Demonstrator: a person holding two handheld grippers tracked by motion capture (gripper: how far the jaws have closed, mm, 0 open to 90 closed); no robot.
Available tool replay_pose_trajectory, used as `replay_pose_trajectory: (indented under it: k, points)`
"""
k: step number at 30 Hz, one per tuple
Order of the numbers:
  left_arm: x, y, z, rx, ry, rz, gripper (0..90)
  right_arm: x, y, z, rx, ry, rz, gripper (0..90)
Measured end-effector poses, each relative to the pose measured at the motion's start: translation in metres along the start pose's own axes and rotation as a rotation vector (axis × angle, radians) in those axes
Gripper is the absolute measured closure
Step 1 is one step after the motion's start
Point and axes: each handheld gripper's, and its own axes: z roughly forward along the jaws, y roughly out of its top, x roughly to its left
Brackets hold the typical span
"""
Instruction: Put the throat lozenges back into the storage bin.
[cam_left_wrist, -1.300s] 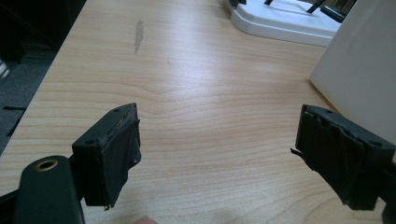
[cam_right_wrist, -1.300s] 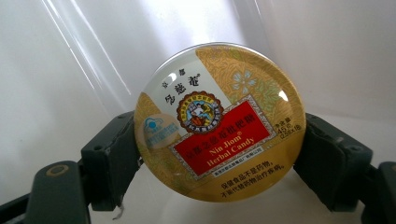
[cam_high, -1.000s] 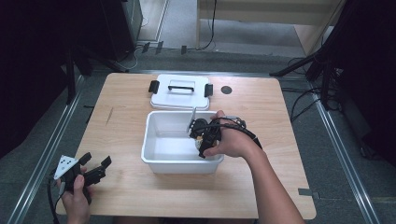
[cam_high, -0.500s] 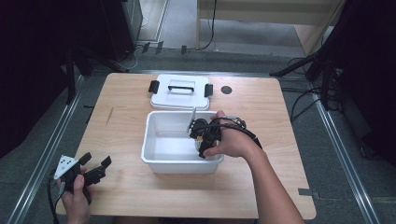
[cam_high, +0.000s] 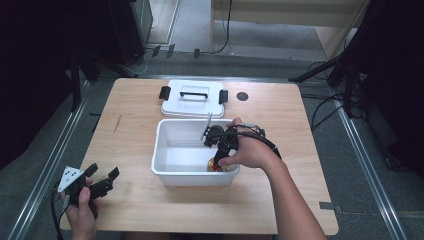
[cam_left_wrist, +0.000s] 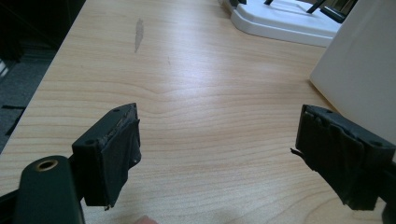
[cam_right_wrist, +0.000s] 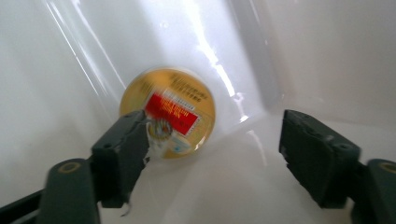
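High view: a white bin sits mid-table, and a white lid with a black handle lies just beyond it at twelve o'clock. The right hand reaches over the bin's right wall, pointing the right gripper down into the bin's corner at about four o'clock. There a yellow disc with a red patch lies on the bin floor. The left gripper hovers over the table's corner at seven o'clock, well apart from the bin, its jaws spread.

Left gripper view: the left gripper has its jaws wide apart with nothing between them, over bare wood. The bin's outer wall stands at two o'clock, the lid at one o'clock.

Right gripper view: the right gripper is wide open and holds nothing. The disc lies in the bin's corner at eleven o'clock; the left jaw overlaps its lower edge, but whether it touches I cannot tell. The disc's label is blurred.
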Motion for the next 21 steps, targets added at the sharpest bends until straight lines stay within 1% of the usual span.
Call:
replay_pose_trajectory:
  k: [1,3,6,7,9,12,15,17,21]
  points:
    - [0.000,0.000,0.000,0.001,0.000,0.001,14.5,0.000,0.000,-0.002,-0.011,0.000,0.005,28.9]
    - [0.000,0.000,0.000,0.001,-0.001,0.001,14.6,-0.001,-0.001,-0.007,-0.034,0.010,0.012,37.4]
    - [0.000,0.000,0.000,0.002,-0.002,0.002,14.6,-0.002,-0.003,-0.017,-0.071,0.034,0.033,49.9]
    - [0.000,0.000,0.000,0.002,-0.003,0.001,14.6,-0.002,-0.003,-0.021,-0.079,0.044,0.049,53.8]
    - [0.000,0.000,0.000,0.003,-0.001,0.002,14.6,-0.004,-0.005,-0.029,-0.104,0.051,0.060,62.4]
    - [0.000,0.000,0.000,0.002,-0.002,0.002,14.6,-0.006,-0.008,-0.039,-0.125,0.068,0.100,70.7]
    - [0.000,0.000,0.000,0.003,-0.002,0.002,14.7,-0.007,-0.013,-0.047,-0.139,0.084,0.117,72.4]
    - [0.000,0.000,0.000,0.003,-0.003,0.002,14.7,-0.008,-0.017,-0.051,-0.148,0.090,0.123,70.5]
    - [0.000,0.000,0.000,0.000,-0.004,0.002,14.6,-0.011,-0.029,-0.064,-0.176,0.080,0.153,68.8]
